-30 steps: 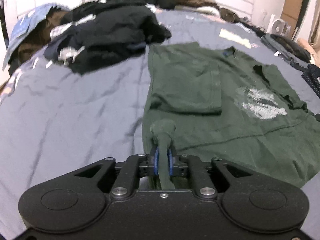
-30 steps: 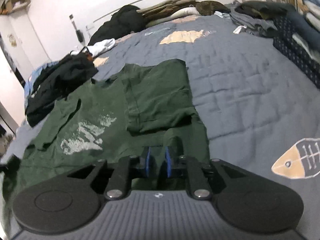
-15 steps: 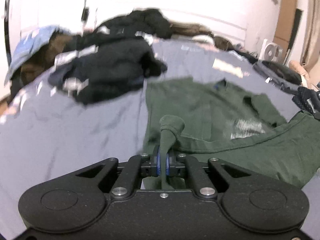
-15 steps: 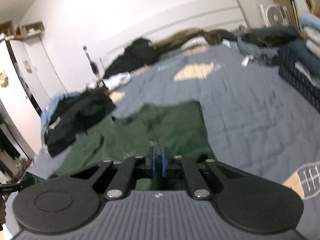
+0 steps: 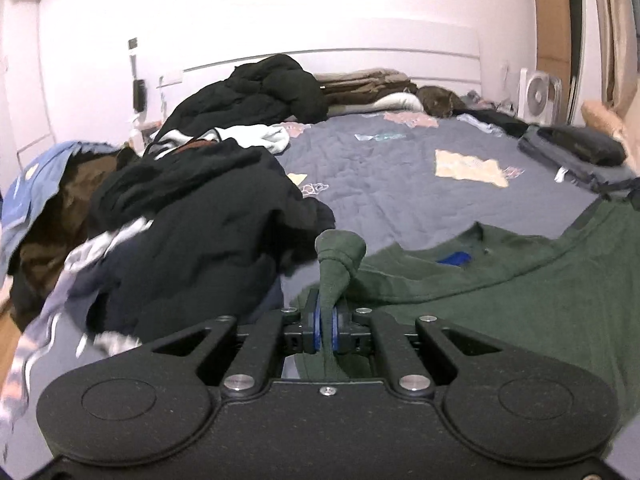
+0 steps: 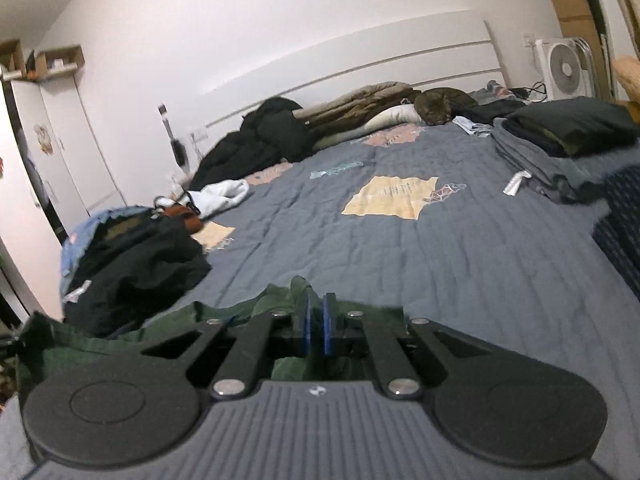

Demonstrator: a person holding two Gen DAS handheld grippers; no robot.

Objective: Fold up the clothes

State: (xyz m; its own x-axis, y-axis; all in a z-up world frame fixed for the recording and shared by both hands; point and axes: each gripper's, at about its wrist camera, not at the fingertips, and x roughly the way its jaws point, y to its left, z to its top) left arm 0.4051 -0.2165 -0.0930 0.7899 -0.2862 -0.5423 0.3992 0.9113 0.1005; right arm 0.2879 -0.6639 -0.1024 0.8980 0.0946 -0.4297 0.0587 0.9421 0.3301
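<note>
A dark green T-shirt (image 5: 520, 300) lies on the grey-blue bed, its collar with a blue label (image 5: 454, 258) facing up. My left gripper (image 5: 327, 320) is shut on a bunched corner of the shirt, which sticks up between the blue pads. The lifted hem stretches to the right. In the right wrist view the shirt (image 6: 224, 316) hangs below my right gripper (image 6: 315, 320), which is shut on another bunched bit of green cloth.
A heap of black and blue clothes (image 5: 180, 216) lies left of the shirt, also in the right wrist view (image 6: 132, 264). Folded clothes (image 6: 560, 144) are stacked at the far right. Jackets and pillows (image 6: 340, 120) line the headboard. A fan (image 6: 564, 68) stands behind.
Both grippers have lifted the shirt's lower edge and carried it forward toward the collar. The printed front is now covered from view.
</note>
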